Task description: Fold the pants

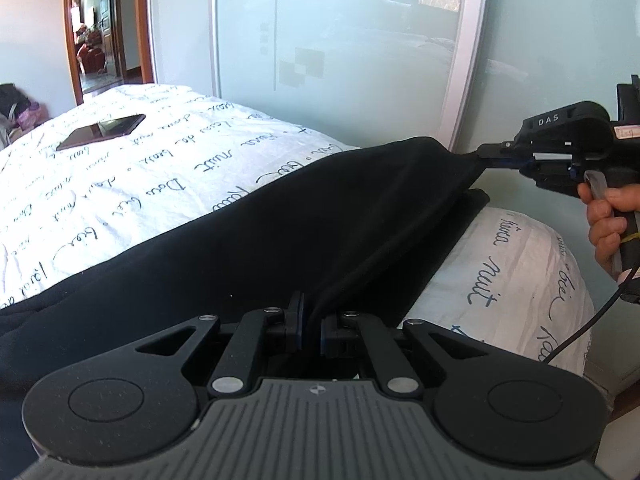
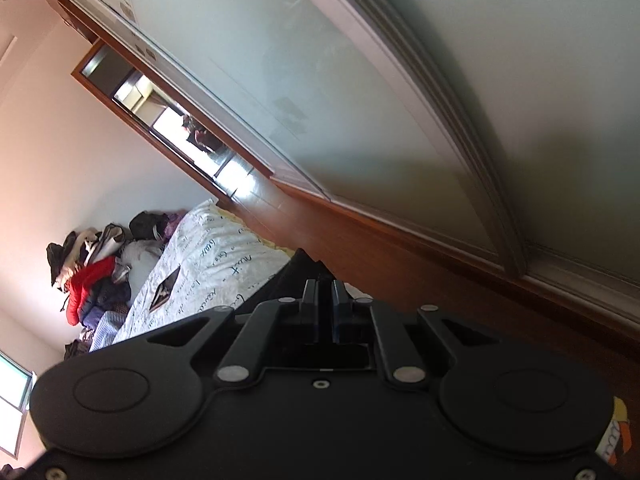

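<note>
Black pants [image 1: 280,236] lie across a bed with a white, script-printed cover [image 1: 132,176]. My left gripper [image 1: 311,326] is shut on a near edge of the pants, a fold of cloth pinched between its jaws. My right gripper [image 1: 486,154] shows in the left wrist view at the right, shut on the far corner of the pants and lifting it off the bed, so the cloth hangs taut between both grippers. In the tilted right wrist view the right gripper [image 2: 326,292] is shut on black cloth [image 2: 296,268].
A dark phone or tablet [image 1: 102,130] lies on the bed's far left. Frosted sliding wardrobe doors [image 1: 340,52] stand behind the bed, with an open doorway [image 1: 100,28] to their left. A pile of clothes [image 2: 92,276] sits at the bed's far end.
</note>
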`<state>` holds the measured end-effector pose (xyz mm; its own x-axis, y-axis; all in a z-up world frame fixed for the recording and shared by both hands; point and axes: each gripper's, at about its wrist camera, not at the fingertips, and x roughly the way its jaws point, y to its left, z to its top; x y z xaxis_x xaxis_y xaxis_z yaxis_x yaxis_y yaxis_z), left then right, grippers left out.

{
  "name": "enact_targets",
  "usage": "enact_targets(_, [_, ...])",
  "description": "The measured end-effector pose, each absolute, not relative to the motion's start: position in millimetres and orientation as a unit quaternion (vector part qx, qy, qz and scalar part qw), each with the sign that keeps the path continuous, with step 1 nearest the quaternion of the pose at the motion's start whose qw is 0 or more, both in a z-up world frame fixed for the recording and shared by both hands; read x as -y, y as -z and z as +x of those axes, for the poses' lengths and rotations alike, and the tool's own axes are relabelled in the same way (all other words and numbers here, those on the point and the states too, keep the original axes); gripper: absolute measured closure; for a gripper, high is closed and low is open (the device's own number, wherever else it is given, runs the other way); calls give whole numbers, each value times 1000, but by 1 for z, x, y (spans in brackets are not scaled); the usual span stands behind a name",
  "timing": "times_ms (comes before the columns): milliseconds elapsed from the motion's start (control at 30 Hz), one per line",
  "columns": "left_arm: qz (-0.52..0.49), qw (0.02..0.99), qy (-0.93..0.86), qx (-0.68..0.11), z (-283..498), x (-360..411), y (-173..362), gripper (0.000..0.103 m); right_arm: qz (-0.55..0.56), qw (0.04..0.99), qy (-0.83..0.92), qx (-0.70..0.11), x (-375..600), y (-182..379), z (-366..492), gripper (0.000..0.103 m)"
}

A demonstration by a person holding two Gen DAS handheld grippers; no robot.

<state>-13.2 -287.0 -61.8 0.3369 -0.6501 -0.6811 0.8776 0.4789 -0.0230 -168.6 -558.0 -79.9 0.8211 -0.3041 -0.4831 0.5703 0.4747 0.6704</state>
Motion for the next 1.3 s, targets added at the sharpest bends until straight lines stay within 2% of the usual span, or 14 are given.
enact_targets(200, [203, 798, 477, -308, -23, 292, 68, 95, 432, 846, 267, -163, 559, 81, -176, 97])
enact_targets(433, [207, 788, 490, -310, -31, 293, 66, 81, 439, 833, 281, -185, 560, 93, -167, 96])
enact_targets(467, [205, 782, 500, -310, -33, 292, 63, 81, 443, 832, 279, -184, 560, 93, -167, 94])
enact_targets(500, [205, 778, 508, -308, -36, 291, 61, 78, 448, 830, 277, -181, 560, 93, -169, 91])
enact_targets(600, [203, 765, 530, -305, -44, 288, 55, 61, 448, 830, 285, -172, 559, 90, -177, 87])
enact_targets(700, [199, 762, 538, -301, -50, 283, 48, 58, 443, 828, 298, -172, 556, 86, -181, 87])
enact_targets(733, [200, 763, 536, -301, -52, 281, 46, 56, 450, 825, 296, -171, 556, 87, -182, 82])
enact_targets(800, [199, 770, 529, -296, -51, 276, 42, 53, 470, 817, 288, -171, 556, 91, -183, 64])
enact_targets(900, [203, 789, 504, -288, -48, 265, 36, 44, 469, 820, 279, -172, 549, 92, -178, 64])
enact_targets(1067, [209, 829, 436, -283, -33, 238, 34, 43, 311, 899, 226, -212, 497, 55, -136, 64])
enact_targets(1300, [164, 869, 319, -340, 11, 163, 41, 42, 46, 958, 43, -281, 380, 26, -23, 65])
